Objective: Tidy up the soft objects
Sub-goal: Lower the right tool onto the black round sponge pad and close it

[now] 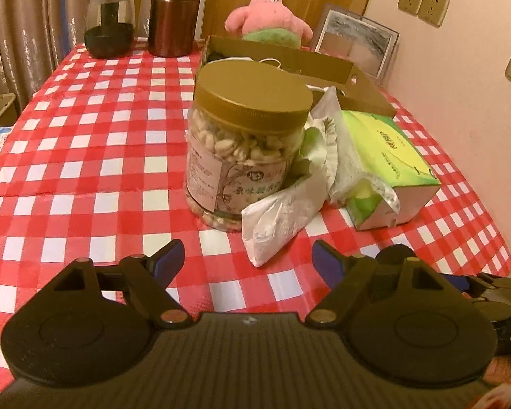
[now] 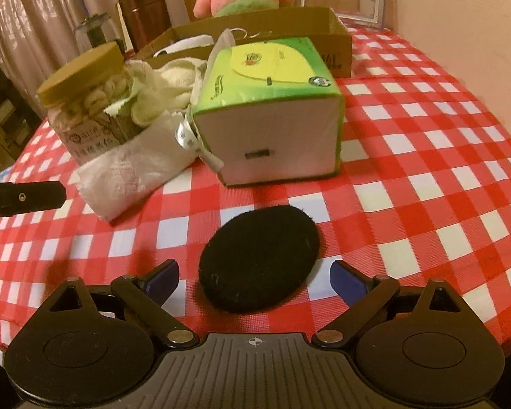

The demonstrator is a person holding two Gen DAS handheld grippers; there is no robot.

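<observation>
A black round fuzzy pad (image 2: pixel 259 259) lies flat on the checked tablecloth between the fingers of my right gripper (image 2: pixel 255 274), which is open and not touching it. My left gripper (image 1: pixel 248 257) is open too, with the near end of a white soft packet (image 1: pixel 276 225) just ahead of its gap. A crumpled cream cloth (image 2: pixel 173 81) sits behind that packet, between the nut jar (image 1: pixel 245 143) and the green tissue box (image 2: pixel 272 102). A pink plush star (image 1: pixel 269 10) stands at the table's far end. The left gripper's finger (image 2: pixel 24 197) shows at the right wrist view's left edge.
An open cardboard box (image 1: pixel 357 85) with white items inside stands behind the jar. A brown canister (image 1: pixel 173 17) and a dark glass vessel (image 1: pixel 109 24) are at the far left, a picture frame (image 1: pixel 357 41) leans on the wall. Bare tablecloth (image 1: pixel 85 170) spreads left of the jar.
</observation>
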